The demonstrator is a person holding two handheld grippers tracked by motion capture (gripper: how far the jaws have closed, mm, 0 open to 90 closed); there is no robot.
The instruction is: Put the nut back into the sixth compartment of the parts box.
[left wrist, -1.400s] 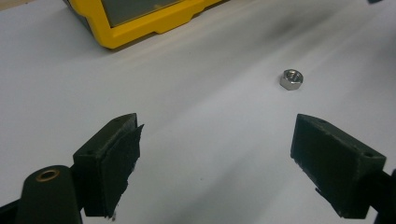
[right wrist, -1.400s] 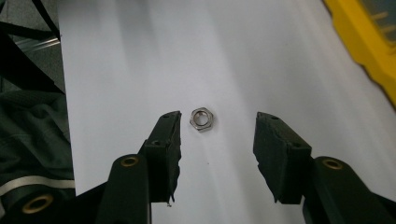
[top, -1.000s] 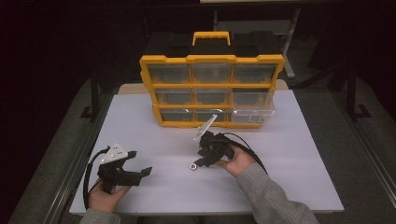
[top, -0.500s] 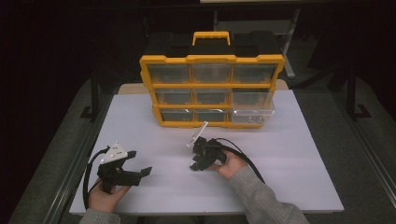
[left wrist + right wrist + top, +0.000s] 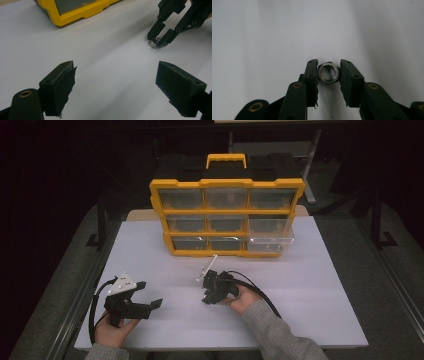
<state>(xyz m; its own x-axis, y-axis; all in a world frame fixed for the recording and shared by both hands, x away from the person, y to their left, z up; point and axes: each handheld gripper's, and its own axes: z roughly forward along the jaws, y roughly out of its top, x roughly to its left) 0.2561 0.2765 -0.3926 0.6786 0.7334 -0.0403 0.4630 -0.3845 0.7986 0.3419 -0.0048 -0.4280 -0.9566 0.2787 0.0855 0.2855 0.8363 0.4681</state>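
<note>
High view: right hand-held gripper [image 5: 205, 298] lowered onto nut [image 5: 328, 72].

Yellow-framed organizer case [image 5: 226, 217] upright at the far middle of a white table [image 5: 325, 295], black carry handle with yellow grip [image 5: 226, 160] on top of the case, clear drawer [image 5: 270, 241] at the case's lower right pulled out forward
</note>
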